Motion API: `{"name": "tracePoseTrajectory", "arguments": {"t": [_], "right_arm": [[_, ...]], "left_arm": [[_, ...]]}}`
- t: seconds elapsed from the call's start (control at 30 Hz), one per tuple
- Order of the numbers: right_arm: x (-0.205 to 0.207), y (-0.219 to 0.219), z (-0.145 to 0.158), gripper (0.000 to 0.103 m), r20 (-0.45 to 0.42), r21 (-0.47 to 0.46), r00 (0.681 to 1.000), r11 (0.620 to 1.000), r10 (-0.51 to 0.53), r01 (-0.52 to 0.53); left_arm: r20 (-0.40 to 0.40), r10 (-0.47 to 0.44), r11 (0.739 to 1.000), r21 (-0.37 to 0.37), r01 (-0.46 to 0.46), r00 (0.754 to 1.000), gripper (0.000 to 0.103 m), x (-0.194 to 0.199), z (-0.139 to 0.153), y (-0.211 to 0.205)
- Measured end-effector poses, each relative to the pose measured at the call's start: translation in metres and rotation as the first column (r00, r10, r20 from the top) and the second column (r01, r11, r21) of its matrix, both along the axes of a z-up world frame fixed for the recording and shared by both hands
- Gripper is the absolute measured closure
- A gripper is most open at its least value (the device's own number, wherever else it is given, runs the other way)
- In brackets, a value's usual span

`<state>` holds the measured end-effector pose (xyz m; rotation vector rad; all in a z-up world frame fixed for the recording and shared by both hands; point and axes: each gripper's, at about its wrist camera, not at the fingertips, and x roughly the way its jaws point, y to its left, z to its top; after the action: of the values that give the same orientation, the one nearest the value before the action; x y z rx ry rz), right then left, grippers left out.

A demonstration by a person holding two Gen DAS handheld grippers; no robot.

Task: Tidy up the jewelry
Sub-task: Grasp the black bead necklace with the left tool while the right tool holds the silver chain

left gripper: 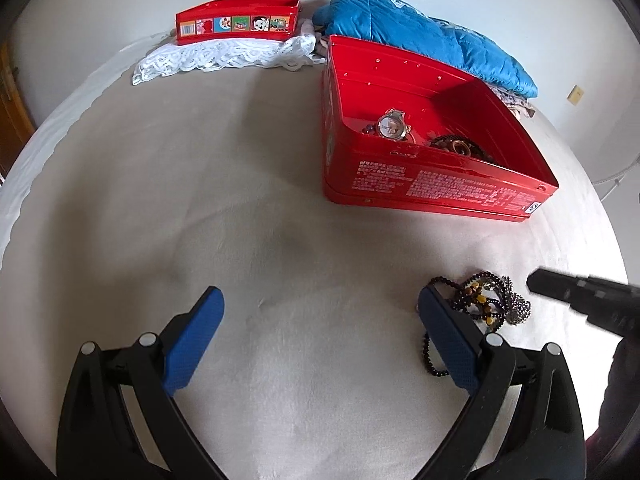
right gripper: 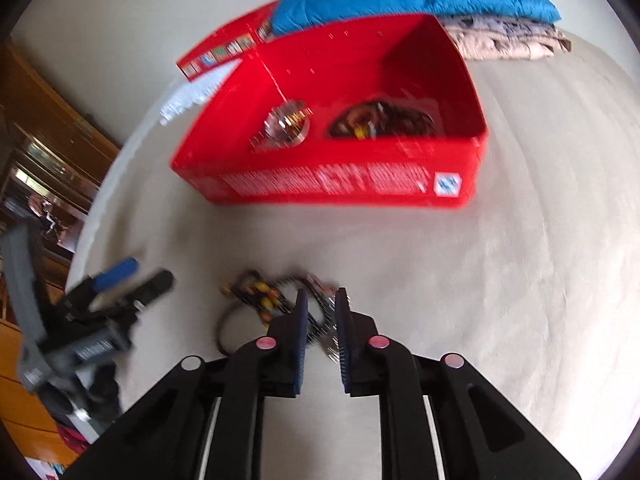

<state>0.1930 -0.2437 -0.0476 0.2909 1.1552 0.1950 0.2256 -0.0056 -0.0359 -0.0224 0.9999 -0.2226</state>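
A tangle of dark bead strands with amber beads (left gripper: 484, 300) lies on the beige blanket, just right of my left gripper's right finger. My left gripper (left gripper: 319, 294) stands wide open over bare blanket, holding nothing. My right gripper (right gripper: 321, 292) hovers at the tangle (right gripper: 264, 296). Its jaws stand a narrow gap apart, a thin strand shows in the gap, and the pads do not press on it. In the left wrist view its black tip (left gripper: 538, 282) is at the tangle's right edge. The open red tin box (left gripper: 420, 188) holds a watch (left gripper: 391, 126) and dark bracelets (left gripper: 456, 146).
The tin's red lid (left gripper: 240, 20) rests on a white lace cloth (left gripper: 220, 58) at the far edge. A folded blue jacket (left gripper: 420, 36) lies behind the box on patterned fabric (right gripper: 508, 42). Wooden furniture (right gripper: 40, 140) stands beyond the bed's left side.
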Motion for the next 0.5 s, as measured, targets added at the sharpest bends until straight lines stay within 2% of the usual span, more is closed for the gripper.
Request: {"name": "tracePoseTrajectory", "arguments": {"t": [0.07,0.1,0.13,0.23,0.33,0.37,0.4,0.5], "right_arm": [[-0.005,-0.003,-0.006,0.085,-0.012,-0.008,1.0,1.0,-0.006,0.006],[-0.006,-0.004,-0.007,0.081,-0.015,-0.012,1.0,1.0,-0.005,0.005],[-0.007,-0.003,-0.009,0.072,-0.017,-0.015,1.0,1.0,-0.003,0.002],[-0.009,0.004,-0.018,0.065,-0.031,-0.056,0.999,0.998,0.016,-0.018],[-0.011,0.016,-0.021,0.067,-0.009,-0.118,0.999,0.992,0.047,-0.047],[-0.011,0.017,-0.021,0.071,-0.009,-0.098,0.998,0.993,0.058,-0.059],[-0.011,0.015,-0.022,0.08,-0.016,-0.054,0.998,0.997,0.062,-0.063],[-0.012,0.007,-0.019,0.083,-0.008,-0.008,0.999,0.999,0.048,-0.048]], "left_arm": [[-0.001,-0.001,1.0,-0.006,0.001,1.0,0.006,-0.001,0.0,0.0],[-0.002,-0.004,1.0,-0.006,0.004,1.0,0.006,-0.001,0.0,-0.001],[-0.003,-0.008,1.0,-0.005,0.008,1.0,0.006,-0.002,0.0,-0.002],[0.0,-0.013,1.0,-0.001,0.013,1.0,0.006,-0.002,0.0,-0.004],[-0.002,-0.012,1.0,0.0,0.012,1.0,0.006,-0.002,-0.001,-0.004],[-0.004,-0.011,1.0,-0.002,0.011,1.0,0.006,-0.002,-0.001,-0.004],[-0.006,-0.009,1.0,-0.004,0.009,1.0,0.006,-0.002,-0.001,-0.003],[-0.007,-0.006,1.0,-0.007,0.006,1.0,0.006,-0.001,-0.001,-0.002]]}}
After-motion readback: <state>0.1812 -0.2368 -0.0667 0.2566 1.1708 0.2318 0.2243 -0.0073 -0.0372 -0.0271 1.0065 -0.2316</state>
